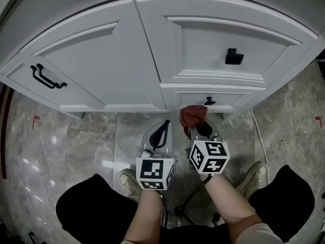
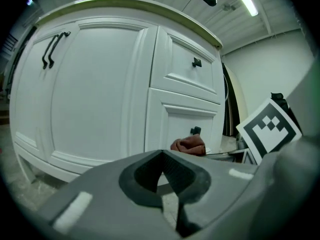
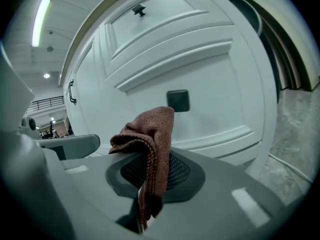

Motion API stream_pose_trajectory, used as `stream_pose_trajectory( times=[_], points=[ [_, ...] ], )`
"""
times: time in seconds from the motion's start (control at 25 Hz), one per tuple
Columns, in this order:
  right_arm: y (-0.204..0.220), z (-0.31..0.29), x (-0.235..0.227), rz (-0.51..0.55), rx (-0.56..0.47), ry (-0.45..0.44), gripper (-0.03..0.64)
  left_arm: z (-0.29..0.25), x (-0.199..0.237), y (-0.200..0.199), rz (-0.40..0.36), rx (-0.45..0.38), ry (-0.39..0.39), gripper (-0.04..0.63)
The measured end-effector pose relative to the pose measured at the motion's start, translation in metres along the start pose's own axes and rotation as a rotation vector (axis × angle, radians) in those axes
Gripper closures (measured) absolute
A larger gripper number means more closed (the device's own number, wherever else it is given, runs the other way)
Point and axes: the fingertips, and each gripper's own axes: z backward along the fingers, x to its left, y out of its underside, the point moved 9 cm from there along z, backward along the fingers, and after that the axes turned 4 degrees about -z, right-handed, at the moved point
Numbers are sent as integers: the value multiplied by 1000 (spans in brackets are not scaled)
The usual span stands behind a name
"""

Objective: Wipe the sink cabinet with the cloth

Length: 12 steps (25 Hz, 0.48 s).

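Note:
The white sink cabinet (image 1: 152,60) fills the upper head view, with a door at left and two drawers at right. My right gripper (image 1: 197,126) is shut on a reddish-brown cloth (image 1: 193,115), which bunches out past the jaws just below the lower drawer's black knob (image 1: 209,101). In the right gripper view the cloth (image 3: 150,144) hangs between the closed jaws in front of that knob (image 3: 178,101); whether it touches the drawer front I cannot tell. My left gripper (image 1: 161,132) is shut on nothing, a short way off the cabinet base. The cloth (image 2: 189,145) shows at its right.
The door carries a black bar handle (image 1: 46,77); the upper drawer has a square black knob (image 1: 234,57). Grey marble floor (image 1: 61,146) lies below. The person's shoes (image 1: 254,177) and knees frame the grippers. A thin white cable (image 1: 260,141) runs over the floor at right.

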Motion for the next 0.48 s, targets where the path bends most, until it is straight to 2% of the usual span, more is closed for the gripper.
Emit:
stream_pose_trajectory(
  times=[0.2,0.36,0.48],
  points=[
    [10,-34,38,-1,8,-121,535,10,20,2,13,-4,-27,595],
    [9,-45,41,2,6,-128,534,12,25,0,18,-9,-32,595],
    [8,-46,37,51,20,-120,534,11,25,-3,13,-19,-30,595]
  ],
)
